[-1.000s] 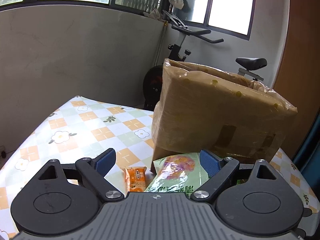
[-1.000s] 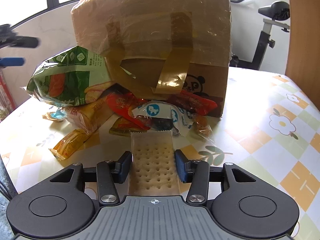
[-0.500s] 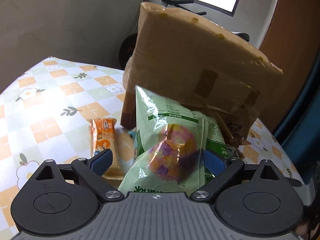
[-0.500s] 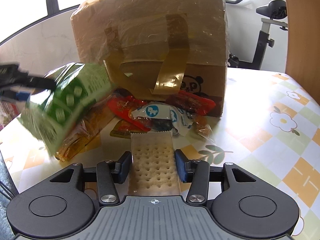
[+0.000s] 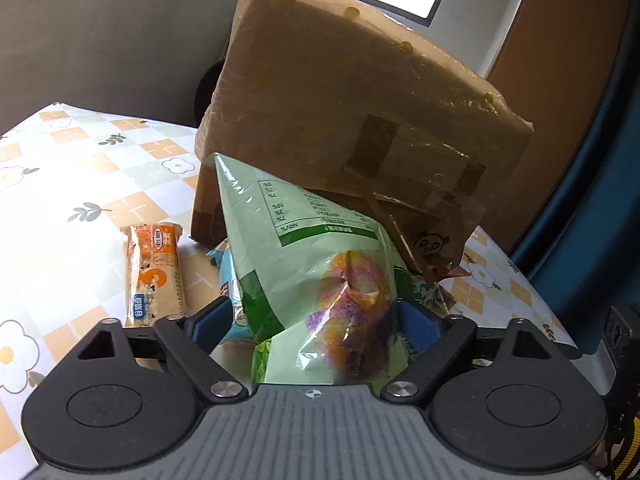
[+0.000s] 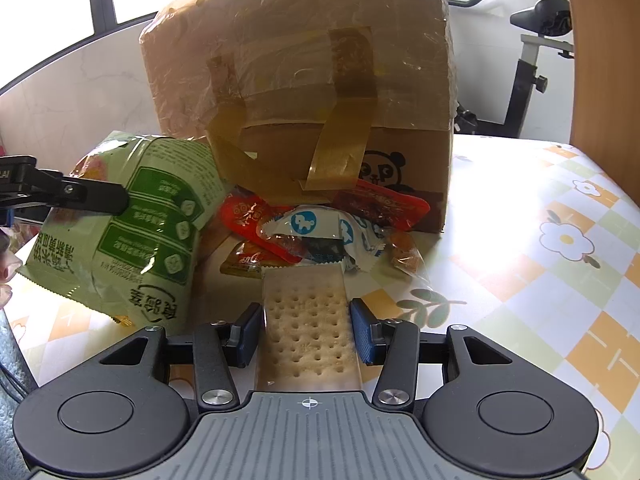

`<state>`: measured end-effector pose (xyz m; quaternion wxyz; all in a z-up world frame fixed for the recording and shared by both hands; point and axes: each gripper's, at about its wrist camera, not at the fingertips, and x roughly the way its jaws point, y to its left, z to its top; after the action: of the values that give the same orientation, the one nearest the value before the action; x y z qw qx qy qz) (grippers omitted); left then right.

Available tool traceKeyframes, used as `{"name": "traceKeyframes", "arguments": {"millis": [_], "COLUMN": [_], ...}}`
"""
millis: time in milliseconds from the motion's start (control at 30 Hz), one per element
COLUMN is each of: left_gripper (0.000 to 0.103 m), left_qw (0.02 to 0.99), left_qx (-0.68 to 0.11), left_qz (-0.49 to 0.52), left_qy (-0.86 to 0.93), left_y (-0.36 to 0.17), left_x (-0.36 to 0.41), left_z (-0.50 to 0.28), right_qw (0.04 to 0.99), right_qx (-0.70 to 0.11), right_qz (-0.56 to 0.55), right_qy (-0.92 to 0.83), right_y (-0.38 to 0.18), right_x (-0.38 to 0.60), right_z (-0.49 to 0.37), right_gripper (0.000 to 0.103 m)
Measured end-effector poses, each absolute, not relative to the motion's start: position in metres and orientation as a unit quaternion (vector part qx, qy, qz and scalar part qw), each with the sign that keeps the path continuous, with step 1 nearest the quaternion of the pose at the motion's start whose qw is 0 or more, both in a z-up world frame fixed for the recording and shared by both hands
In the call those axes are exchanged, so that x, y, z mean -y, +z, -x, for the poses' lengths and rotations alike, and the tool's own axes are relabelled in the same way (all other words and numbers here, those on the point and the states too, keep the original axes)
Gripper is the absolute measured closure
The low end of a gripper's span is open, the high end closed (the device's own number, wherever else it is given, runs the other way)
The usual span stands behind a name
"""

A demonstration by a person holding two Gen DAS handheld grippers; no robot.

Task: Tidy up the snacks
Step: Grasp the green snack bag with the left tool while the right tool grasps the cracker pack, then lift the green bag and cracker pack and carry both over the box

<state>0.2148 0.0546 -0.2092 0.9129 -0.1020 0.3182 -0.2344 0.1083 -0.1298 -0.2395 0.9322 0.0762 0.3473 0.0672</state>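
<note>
A pale green snack bag [image 5: 304, 248] sits between the jaws of my left gripper [image 5: 314, 320]. The jaws are closing and both blue pads touch its crumpled sides. In the right wrist view the same bag [image 6: 152, 216] hangs tilted at the left, with a black finger [image 6: 92, 198] of the left gripper pressed on it. My right gripper [image 6: 306, 334] is shut on a clear pack of dotted crackers [image 6: 306, 320] and holds it low over the table. Behind both stands a taped cardboard box [image 6: 300, 60].
Red packets [image 6: 376, 204] and a white-and-blue packet [image 6: 316, 228] lie piled at the foot of the box. An orange cereal bar [image 5: 154, 272] lies on the flowered tablecloth [image 6: 540, 280], left of the green bag. An exercise bike [image 6: 532, 60] stands beyond the table.
My left gripper dropped and tipped downward onto the green bag, and its jaws narrowed around it. The bag came away from the box and tilted. The right gripper stayed still with the crackers.
</note>
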Motion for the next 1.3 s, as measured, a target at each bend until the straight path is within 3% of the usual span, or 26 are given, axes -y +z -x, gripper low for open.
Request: {"name": "traceKeyframes", "arguments": {"millis": [200, 400, 1300], "left_gripper": [0.032, 0.035, 0.037], "left_qw": [0.928, 0.943, 0.965], "left_qx": [-0.289, -0.271, -0.224], "left_qz": [0.088, 0.08, 0.067], "left_qy": [-0.22, -0.178, -0.123], "left_y": [-0.203, -0.197, -0.178], "left_x": [-0.046, -0.053, -0.074], "left_z": [-0.197, -0.179, -0.139], "right_qw": [0.933, 0.933, 0.93], "right_qx": [-0.345, -0.343, -0.349], "right_qz": [-0.081, -0.083, -0.103], "right_qy": [0.068, 0.069, 0.042], "right_y": [-0.24, -0.241, -0.221], "right_x": [0.131, 0.132, 0.142], "right_z": [-0.107, -0.106, -0.095], "right_gripper": [0.059, 0.059, 0.06]}}
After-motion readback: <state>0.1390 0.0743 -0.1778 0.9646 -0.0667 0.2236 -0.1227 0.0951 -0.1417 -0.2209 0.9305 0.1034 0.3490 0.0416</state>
